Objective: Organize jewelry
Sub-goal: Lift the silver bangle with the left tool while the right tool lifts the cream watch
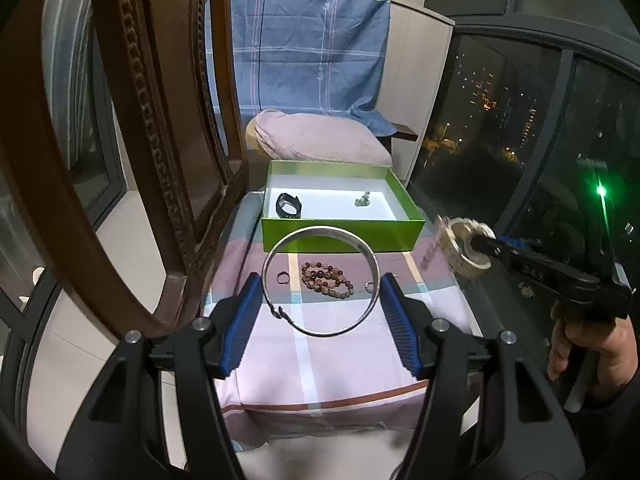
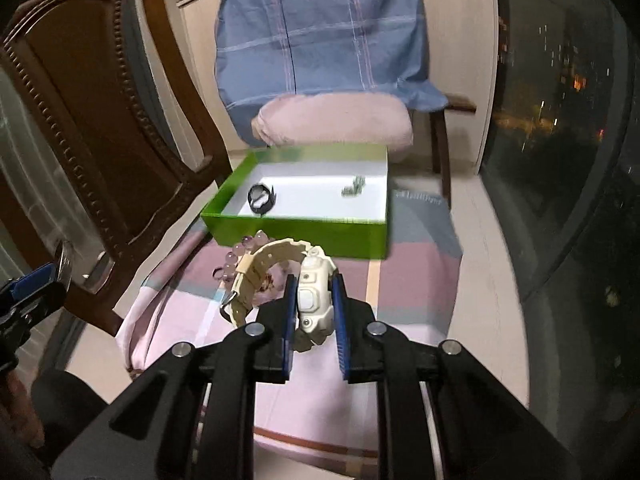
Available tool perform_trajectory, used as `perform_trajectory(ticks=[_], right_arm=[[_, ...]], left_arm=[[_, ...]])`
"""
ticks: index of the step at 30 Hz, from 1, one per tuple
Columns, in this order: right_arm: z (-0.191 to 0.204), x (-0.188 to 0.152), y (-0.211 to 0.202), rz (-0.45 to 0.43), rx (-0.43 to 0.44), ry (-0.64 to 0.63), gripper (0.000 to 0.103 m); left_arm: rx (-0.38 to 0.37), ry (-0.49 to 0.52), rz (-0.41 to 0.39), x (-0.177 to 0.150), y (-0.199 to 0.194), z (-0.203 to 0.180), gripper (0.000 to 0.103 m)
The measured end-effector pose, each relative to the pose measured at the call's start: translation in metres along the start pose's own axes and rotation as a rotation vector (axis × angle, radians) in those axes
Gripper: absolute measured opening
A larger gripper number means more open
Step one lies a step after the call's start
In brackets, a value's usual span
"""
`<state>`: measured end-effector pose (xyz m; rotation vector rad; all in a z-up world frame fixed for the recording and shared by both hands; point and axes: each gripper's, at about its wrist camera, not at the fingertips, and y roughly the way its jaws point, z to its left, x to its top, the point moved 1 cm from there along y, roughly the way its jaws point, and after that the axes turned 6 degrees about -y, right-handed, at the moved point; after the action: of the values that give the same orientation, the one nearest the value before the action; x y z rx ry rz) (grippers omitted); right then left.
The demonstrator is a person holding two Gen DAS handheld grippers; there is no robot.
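**Both grippers hold jewelry in front of the green box**

The left gripper (image 1: 320, 308) carries a silver bangle (image 1: 320, 282), clamped across its width between the two blue pads (image 1: 240, 320), with the ring standing up ahead of the fingers. Beyond the bangle, lying on the pink checked cloth (image 1: 320, 360), are a string of brown beads (image 1: 326, 278) and a small ring (image 1: 283, 278) to its left; another small ring (image 1: 370, 286) lies near the right pad.

The right gripper (image 2: 314, 308) is closed on the body of a cream-coloured watch (image 2: 314, 296), whose strap curls out to the left of the fingers. A bracelet of pale purple beads (image 2: 240, 254) hangs around that strap. In the left wrist view the same watch (image 1: 466, 250) sits well off to the right, raised above the cloth.

Straight ahead of both tools stands the open green box (image 1: 340, 234). On its white floor lie a black band (image 1: 289, 205) at the left and a small greenish piece (image 1: 362, 200) at the right, well apart.
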<state>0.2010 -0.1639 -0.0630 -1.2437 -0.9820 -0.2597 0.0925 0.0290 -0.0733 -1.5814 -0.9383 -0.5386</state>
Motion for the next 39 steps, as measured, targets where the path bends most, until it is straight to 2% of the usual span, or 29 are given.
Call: perform_trajectory(ticks=[3,4,7,9,11,13,20,25,30,39], right_arm=[[0.013,0.008,-0.007,-0.038,0.006,-0.032,0.018],[0.018,0.007,0.000,-0.020,-0.012,-0.054,0.018],[0.014,-0.023,0.067,0.233,-0.031,-0.069,0.017],[0.010,-0.040,0.078,0.279,-0.046,-0.075,0.017],[0.005,-0.051,0.075,0.297,-0.009,-0.044,0.017],[0.002,-0.053,0.063,0.277,-0.001,-0.037,0.017],[0.016,-0.023,-0.048,-0.001,0.046,0.023,0.017],[0.025,-0.016,-0.099,-0.115,0.024,0.059,0.017],[0.027,-0.021,-0.117,-0.163,-0.019,0.095,0.017],[0.028,-0.029,-0.121,-0.149,-0.013,0.100,0.017]], left_arm=[[0.011,0.007,-0.006,-0.002,-0.006,0.000,0.060],[0.018,0.002,-0.002,-0.003,-0.005,0.002,0.060],[0.023,-0.013,0.003,-0.005,-0.009,0.006,0.060],[0.026,-0.003,-0.004,-0.005,-0.017,0.006,0.060],[0.023,0.001,-0.005,-0.006,-0.019,0.006,0.060],[0.021,-0.001,-0.004,-0.006,-0.020,0.006,0.060],[-0.007,0.016,-0.002,-0.005,-0.021,-0.006,0.060],[-0.014,0.035,-0.003,-0.001,-0.024,-0.016,0.060],[-0.012,0.046,-0.006,0.001,-0.028,-0.022,0.060],[-0.005,0.046,-0.005,-0.002,-0.033,-0.027,0.060]])
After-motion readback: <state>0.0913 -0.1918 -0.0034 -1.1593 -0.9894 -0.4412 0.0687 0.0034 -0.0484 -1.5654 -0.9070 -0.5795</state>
